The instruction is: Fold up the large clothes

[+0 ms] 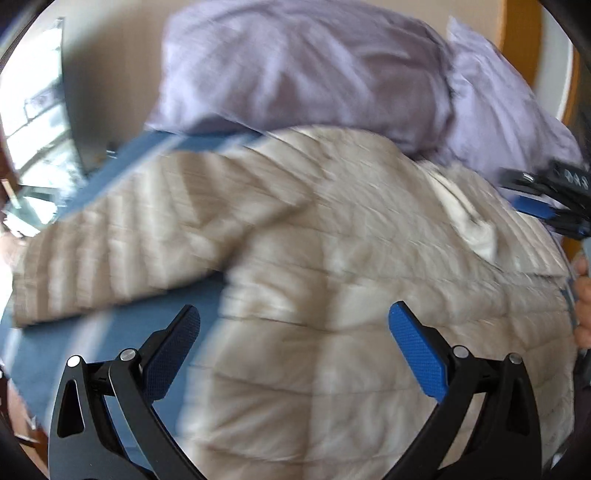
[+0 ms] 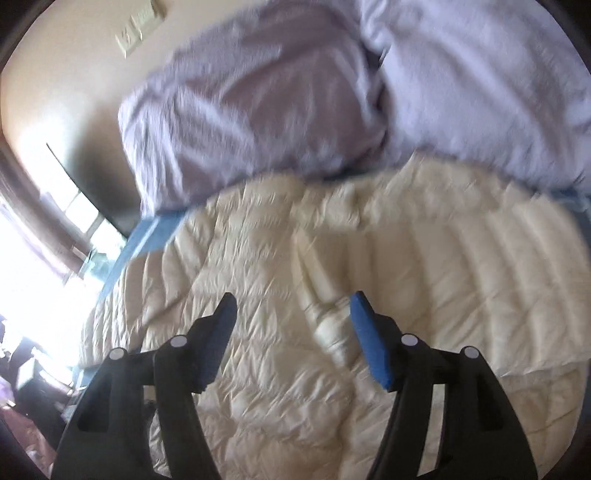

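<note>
A cream quilted puffer jacket [image 1: 332, 258] lies spread on a bed with a blue sheet [image 1: 48, 354]. One sleeve [image 1: 122, 251] stretches out to the left. My left gripper [image 1: 294, 314] hovers over the jacket's body, open wide with nothing between its pads. In the right wrist view the same jacket [image 2: 258, 277] fills the lower half, with a sleeve [image 2: 480, 258] laid across it at the right. My right gripper [image 2: 293, 299] is open above a bunched ridge of fabric [image 2: 328, 328], its pads apart from the cloth. It also shows at the right edge of the left wrist view [image 1: 543, 210].
Two lavender pillows [image 1: 295, 70] [image 1: 498, 122] lie at the head of the bed, touching the jacket's far edge. A bright window [image 2: 55, 258] is at the left, a light switch [image 2: 136, 33] on the wall. A person's hand [image 1: 583, 295] shows at the right edge.
</note>
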Demonstrator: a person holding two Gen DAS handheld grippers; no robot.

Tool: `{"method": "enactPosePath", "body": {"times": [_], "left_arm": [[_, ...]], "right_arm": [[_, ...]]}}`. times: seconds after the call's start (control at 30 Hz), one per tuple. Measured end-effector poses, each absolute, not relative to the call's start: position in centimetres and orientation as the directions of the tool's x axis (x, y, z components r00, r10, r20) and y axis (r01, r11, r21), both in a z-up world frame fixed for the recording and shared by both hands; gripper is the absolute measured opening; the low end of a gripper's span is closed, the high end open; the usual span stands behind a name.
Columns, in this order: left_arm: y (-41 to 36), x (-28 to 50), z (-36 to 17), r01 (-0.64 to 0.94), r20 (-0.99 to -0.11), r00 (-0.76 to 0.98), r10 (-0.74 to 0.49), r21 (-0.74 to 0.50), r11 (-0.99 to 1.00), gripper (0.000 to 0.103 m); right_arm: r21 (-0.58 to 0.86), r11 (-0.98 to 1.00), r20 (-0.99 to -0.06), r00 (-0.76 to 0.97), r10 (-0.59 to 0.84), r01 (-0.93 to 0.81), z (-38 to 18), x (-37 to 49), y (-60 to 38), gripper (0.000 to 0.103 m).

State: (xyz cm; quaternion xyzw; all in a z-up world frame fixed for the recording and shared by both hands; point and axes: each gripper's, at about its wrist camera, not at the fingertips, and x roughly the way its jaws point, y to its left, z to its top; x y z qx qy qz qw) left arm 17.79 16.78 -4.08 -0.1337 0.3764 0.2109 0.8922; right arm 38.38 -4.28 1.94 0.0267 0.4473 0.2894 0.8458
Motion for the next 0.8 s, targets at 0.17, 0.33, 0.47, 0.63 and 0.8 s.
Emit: {"method": "enactPosePath", "body": {"times": [0.17,0.33,0.47,0.63,0.8], "left_arm": [[22.3,14.6,-3.1,-0.601,-0.72,0.563,0.406,-0.02,0.799,0.102],[27.3,11.4,-2.9,-0.69,-0.717,0.513,0.471,-0.019,0.723,0.102],[30.9,9.0,-3.4,-0.762,-0.738,0.441,0.51,-0.008,0.647,0.102],[34.6,7.5,-4.1,-0.806,-0.762,0.38,0.523,0.004,0.592,0.102],[36.9,6.6,-4.6,-0.818,-0.772,0.376,0.513,-0.016,0.575,0.102]], "right_arm": [[0.089,0.931,-0.814,0.513,0.274,-0.355,-1.4,41.2,-4.5,0.065],[0.039,0.923,-0.857,0.462,0.229,-0.384,-4.8,41.3,-2.6,0.071],[-0.058,0.907,-0.862,0.479,0.165,-0.417,-5.5,40.7,-1.4,0.083],[-0.044,0.906,-0.876,0.453,0.167,-0.421,-4.9,40.3,-1.8,0.085],[0.008,0.912,-0.852,0.475,0.221,-0.411,-2.4,39.3,-3.6,0.089]]}}
